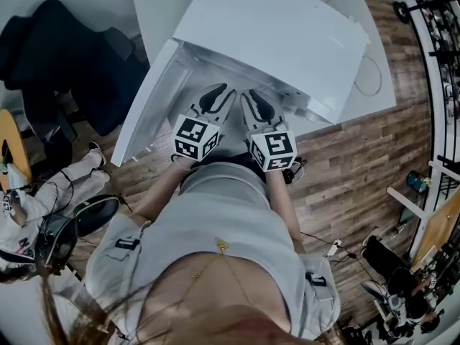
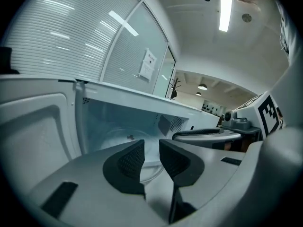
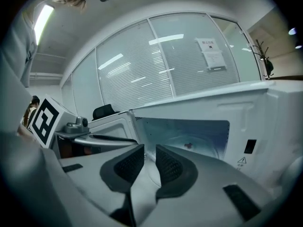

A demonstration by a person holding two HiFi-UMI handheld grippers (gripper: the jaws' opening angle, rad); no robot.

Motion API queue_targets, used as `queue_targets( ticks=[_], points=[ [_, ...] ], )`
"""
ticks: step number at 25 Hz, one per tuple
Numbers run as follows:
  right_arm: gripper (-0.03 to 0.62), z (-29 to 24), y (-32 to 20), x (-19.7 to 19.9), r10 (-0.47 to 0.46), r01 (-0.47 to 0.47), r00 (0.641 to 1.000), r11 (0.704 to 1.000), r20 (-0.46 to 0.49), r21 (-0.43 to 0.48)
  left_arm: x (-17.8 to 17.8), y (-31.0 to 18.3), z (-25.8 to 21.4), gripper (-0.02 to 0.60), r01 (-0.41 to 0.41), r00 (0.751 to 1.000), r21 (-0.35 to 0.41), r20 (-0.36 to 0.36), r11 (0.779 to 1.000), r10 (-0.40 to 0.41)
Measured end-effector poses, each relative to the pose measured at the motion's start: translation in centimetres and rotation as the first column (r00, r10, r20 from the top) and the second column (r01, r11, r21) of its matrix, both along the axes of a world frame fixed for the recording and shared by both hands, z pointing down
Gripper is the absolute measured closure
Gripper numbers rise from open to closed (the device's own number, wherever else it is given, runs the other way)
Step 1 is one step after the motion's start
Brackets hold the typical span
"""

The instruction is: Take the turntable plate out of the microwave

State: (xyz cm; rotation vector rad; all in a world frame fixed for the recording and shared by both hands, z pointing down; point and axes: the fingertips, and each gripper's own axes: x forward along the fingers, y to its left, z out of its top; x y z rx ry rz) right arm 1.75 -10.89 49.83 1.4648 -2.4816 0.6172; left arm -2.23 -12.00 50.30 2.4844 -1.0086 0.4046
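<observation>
Right gripper view: round glass plate (image 3: 201, 148)

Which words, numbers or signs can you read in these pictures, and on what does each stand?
No words or numbers are legible.
Paper notice on the glass wall: print too small to read.
Warning triangle on the microwave front: a sign; the print under it is blurred.

A white table (image 1: 154, 6) stands on a wood-plank floor (image 1: 359, 171); a dark office chair (image 1: 65, 49) sits near its left side. A thin cable (image 1: 368, 77) loops on the tabletop; a paper notice (image 3: 211, 53) hangs on a glass wall backed by blinds (image 3: 132, 79).
</observation>
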Motion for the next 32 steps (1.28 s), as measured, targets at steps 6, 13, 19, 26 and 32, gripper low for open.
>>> queue_targets(
  ticks=[6, 13, 19, 26, 32],
  points=[
    [0.511, 2.9, -0.4, 0.4, 0.031, -0.031, 0.999, 0.998, -0.009, -0.063, -0.3, -0.6, 2.8, 0.483, -0.013, 1.000, -0.067, 0.015, 0.998, 0.014],
    [0.511, 6.2, -0.7, 0.7, 0.060, -0.061, 0.998, 0.988, -0.014, -0.141, -1.0, -1.8, 6.1, 0.485, 0.006, 0.998, -0.137, 0.063, 0.991, 0.002],
    [0.511, 8.4, -0.6, 1.6, 0.137, -0.122, 0.989, 0.966, 0.053, -0.227, -2.5, -2.9, 8.5, 0.483, 0.072, 0.993, -0.187, 0.100, 0.980, -0.054],
    [0.487, 11.2, 0.0, 3.8, 0.269, -0.200, 0.952, 0.910, 0.149, -0.364, -4.5, -3.8, 11.2, 0.436, 0.183, 0.982, -0.288, 0.094, 0.940, -0.163],
    [0.429, 13.0, 0.2, 4.9, 0.350, -0.224, 0.912, 0.861, 0.214, -0.457, -3.9, -4.0, 12.4, 0.363, 0.190, 0.980, -0.371, 0.017, 0.909, -0.198]
  ],
)
